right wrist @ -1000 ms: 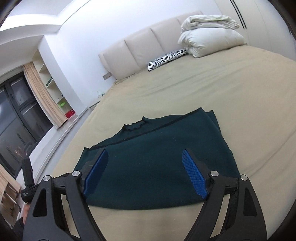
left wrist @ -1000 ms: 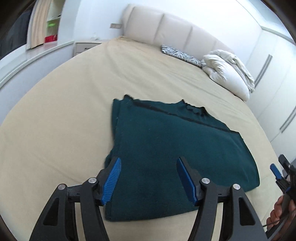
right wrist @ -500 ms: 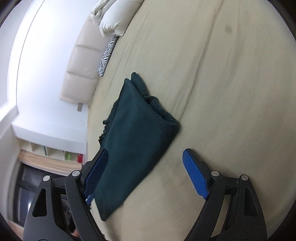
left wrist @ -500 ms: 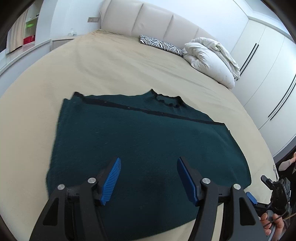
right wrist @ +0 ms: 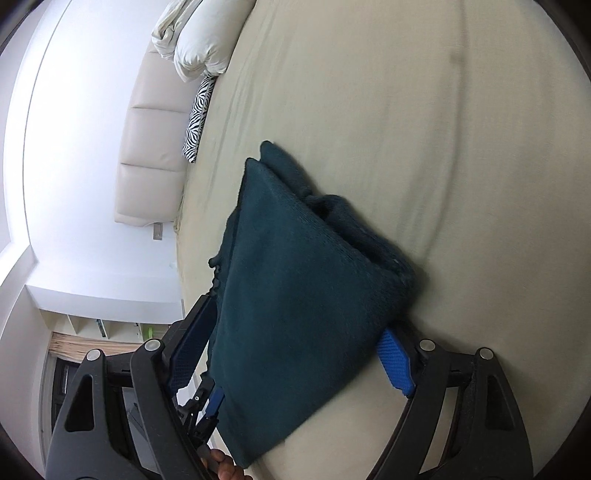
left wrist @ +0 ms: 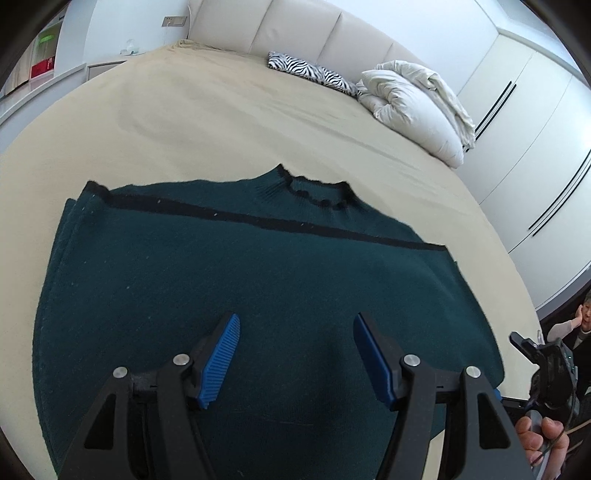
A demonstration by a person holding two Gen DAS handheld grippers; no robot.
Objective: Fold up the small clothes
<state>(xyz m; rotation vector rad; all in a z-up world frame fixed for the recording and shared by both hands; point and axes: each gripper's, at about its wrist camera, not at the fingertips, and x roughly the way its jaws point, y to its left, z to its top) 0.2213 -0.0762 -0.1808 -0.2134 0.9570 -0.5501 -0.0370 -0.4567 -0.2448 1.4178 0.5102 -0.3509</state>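
A dark green knit sweater (left wrist: 258, 280) lies flat on the beige bed (left wrist: 221, 122), sleeves folded in, collar toward the headboard. My left gripper (left wrist: 295, 354) is open and empty, hovering over the sweater's near middle. In the right wrist view the camera is rolled sideways. The sweater (right wrist: 295, 277) fills the space between the blue pads of my right gripper (right wrist: 291, 362), which is open and straddles the sweater's right edge. The right gripper also shows in the left wrist view (left wrist: 546, 369) at the sweater's right corner.
A white pillow and duvet pile (left wrist: 417, 107) and a zebra-print cushion (left wrist: 314, 72) lie by the padded headboard (left wrist: 295, 29). White wardrobes (left wrist: 535, 155) stand on the right. A person (left wrist: 580, 321) sits at the far right edge.
My right gripper rolled sideways and moved in on the sweater's right edge, so the cloth now sits between its pads. My left gripper moved right and closer over the sweater's middle.
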